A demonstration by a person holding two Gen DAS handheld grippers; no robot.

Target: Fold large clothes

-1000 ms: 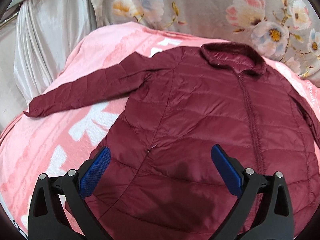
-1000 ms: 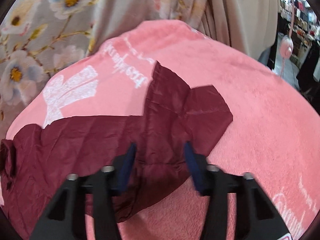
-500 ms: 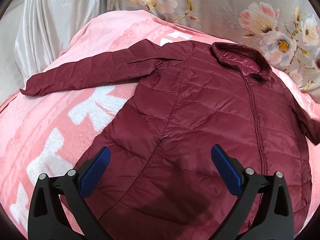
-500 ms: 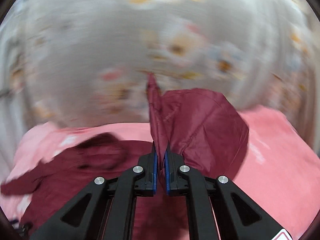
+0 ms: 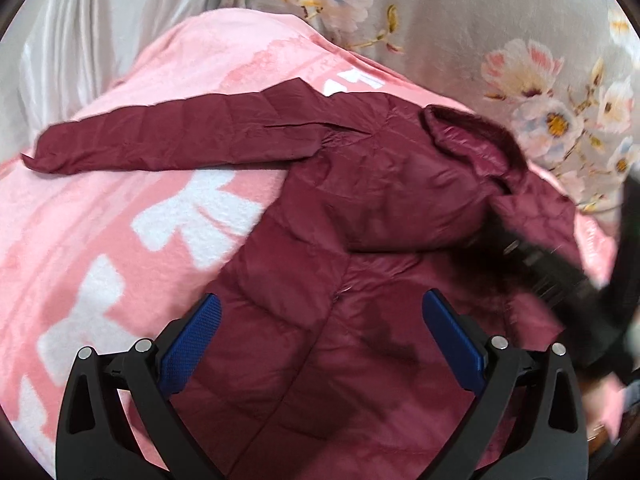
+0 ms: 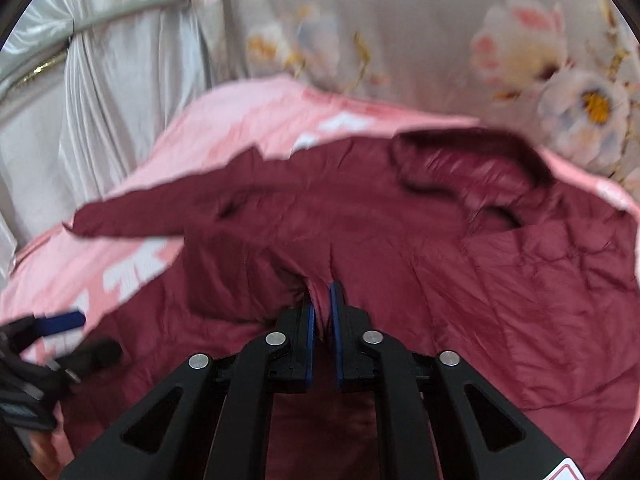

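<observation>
Mid sleeve-fold: my right gripper (image 6: 322, 312) is clamped on the maroon puffer jacket's (image 5: 360, 216) sleeve, dragged across the body ahead. Left gripper (image 5: 320, 350) hovers apart over the hem. Next: lay it flat, let go.

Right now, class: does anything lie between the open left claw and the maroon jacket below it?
Nothing visible does: the left claw hangs open over the jacket, only bare quilted fabric between its blue pads.

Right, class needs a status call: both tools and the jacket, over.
Left tool open, over jacket hem. Right tool shut on right sleeve, folding it across the body. Left sleeve outstretched. Nothing obstructing.
</observation>
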